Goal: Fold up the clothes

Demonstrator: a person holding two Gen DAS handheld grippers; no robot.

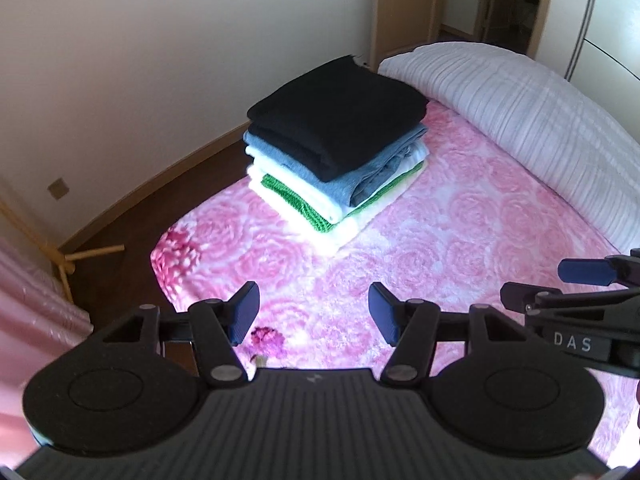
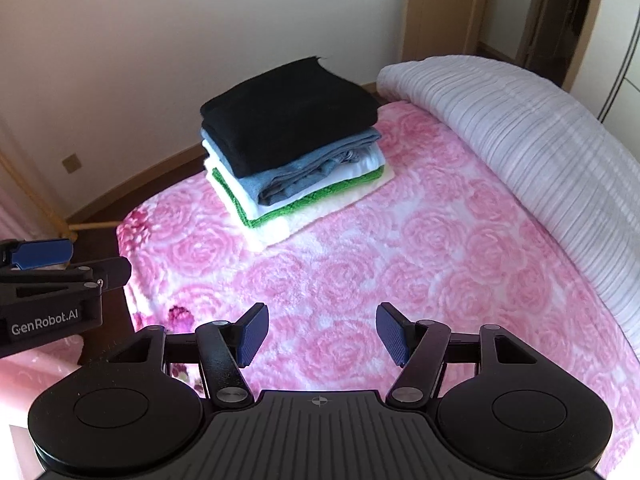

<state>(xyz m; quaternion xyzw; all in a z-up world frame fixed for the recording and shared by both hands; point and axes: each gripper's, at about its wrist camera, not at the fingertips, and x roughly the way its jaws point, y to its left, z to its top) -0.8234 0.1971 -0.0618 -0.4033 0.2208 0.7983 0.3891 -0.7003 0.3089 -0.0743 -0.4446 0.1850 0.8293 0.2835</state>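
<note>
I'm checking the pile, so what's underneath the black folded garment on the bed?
Under the black garment lie a blue one, a white one, a green one and a cream one on the pink blanket. Only their edges show; the rest is covered.

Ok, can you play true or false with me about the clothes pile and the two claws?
1. The black piece lies on top of the folded pile. True.
2. The left claw is squeezing a shirt. False: it is open and holds nothing.
3. A green piece sits near the bottom of the pile. True.
4. The pile stands on the floor. False: it rests on the pink rose blanket.
5. The right claw is open and empty. True.
6. The striped white quilt covers the pile. False: it lies apart, to the right of the pile.
</note>
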